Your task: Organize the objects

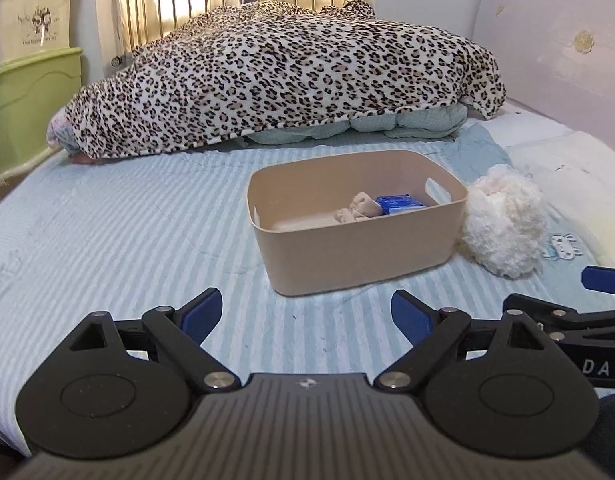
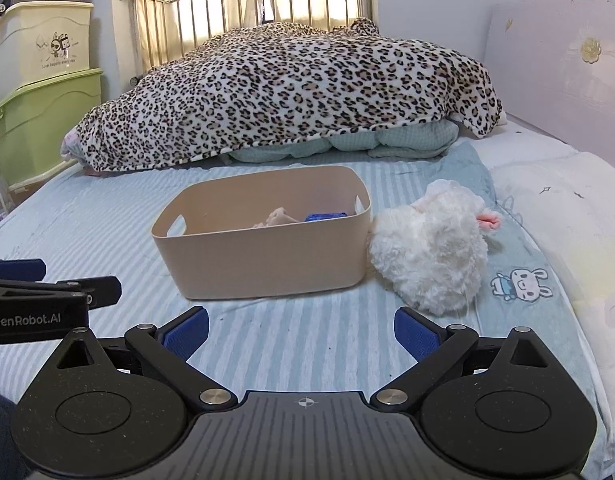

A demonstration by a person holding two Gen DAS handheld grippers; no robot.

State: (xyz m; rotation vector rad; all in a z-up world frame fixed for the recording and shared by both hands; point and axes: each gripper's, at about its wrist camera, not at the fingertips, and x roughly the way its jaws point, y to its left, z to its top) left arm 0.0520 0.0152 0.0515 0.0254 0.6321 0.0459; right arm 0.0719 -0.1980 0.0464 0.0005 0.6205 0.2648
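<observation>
A beige plastic bin stands on the striped bed sheet. Inside it lie a small beige item and a blue packet. A white fluffy plush toy lies touching the bin's right side. My left gripper is open and empty, low over the sheet in front of the bin. My right gripper is open and empty, in front of the bin and the plush. Each gripper shows at the edge of the other's view.
A leopard-print blanket covers a heap of bedding behind the bin. A pale headboard runs along the right. Green and cream storage boxes stand left of the bed. A white pillow lies at the right.
</observation>
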